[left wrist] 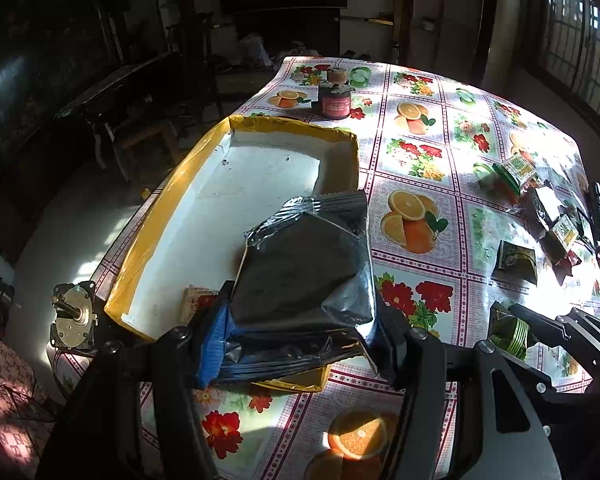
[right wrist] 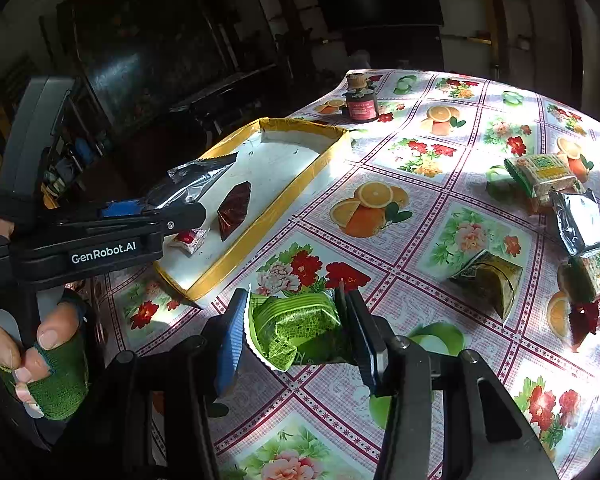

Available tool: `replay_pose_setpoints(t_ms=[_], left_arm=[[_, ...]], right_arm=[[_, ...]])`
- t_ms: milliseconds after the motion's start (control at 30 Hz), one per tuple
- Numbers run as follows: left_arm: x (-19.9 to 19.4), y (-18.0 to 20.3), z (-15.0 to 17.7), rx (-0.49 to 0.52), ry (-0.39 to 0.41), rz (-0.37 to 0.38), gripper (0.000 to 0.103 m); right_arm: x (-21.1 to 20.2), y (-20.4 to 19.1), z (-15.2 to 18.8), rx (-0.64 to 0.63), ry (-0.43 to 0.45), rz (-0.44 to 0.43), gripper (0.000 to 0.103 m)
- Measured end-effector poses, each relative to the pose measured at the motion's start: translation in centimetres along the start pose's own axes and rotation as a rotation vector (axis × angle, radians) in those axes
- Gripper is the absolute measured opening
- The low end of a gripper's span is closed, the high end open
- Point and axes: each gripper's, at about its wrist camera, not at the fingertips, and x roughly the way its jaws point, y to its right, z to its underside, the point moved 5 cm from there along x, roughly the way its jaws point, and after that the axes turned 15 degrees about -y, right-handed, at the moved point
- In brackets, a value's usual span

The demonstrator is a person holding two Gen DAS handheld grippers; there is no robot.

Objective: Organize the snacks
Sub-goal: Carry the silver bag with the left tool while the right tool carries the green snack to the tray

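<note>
My left tongs (left wrist: pixel 300 320) are clamped on a silver-black foil snack pouch (left wrist: pixel 304 264), holding it above the near end of the yellow-rimmed white tray (left wrist: pixel 236 168), where a dark red packet (right wrist: pixel 234 210) and a small red-and-white sweet (right wrist: pixel 190 240) already lie. My right tongs (right wrist: pixel 296 332) grip a green wrapped snack (right wrist: pixel 300 324) over the flowered tablecloth (right wrist: pixel 400 220), just off the tray's near corner at about 4 o'clock from it. More green and silver packets (right wrist: pixel 540 176) sit scattered out at 3 o'clock, with a dark jar (right wrist: pixel 361 106) at 12 beyond the tray.
</note>
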Motion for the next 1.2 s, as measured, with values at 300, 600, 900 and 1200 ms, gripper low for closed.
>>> replay_pose_setpoints(t_ms=[300, 600, 900, 1200], left_arm=[[0.4, -1.3, -0.4, -0.026, -0.008, 0.004, 0.062], [1.5, -4.5, -2.1, -0.086, -0.023, -0.003, 0.062], [4.6, -7.6, -4.5, -0.143, -0.087, 0.011, 0.062], [7.0, -8.6, -5.5, -0.163, -0.126, 0.000, 0.062]], right_arm=[[0.8, -0.1, -0.6, -0.004, -0.011, -0.007, 0.048], [2.0, -0.3, -3.2, -0.002, -0.001, -0.061, 0.048], [5.4, -1.9, -11.8, -0.014, 0.039, -0.137, 0.048], [11.3, -3.8, -17.1, -0.051, -0.022, -0.133, 0.048]])
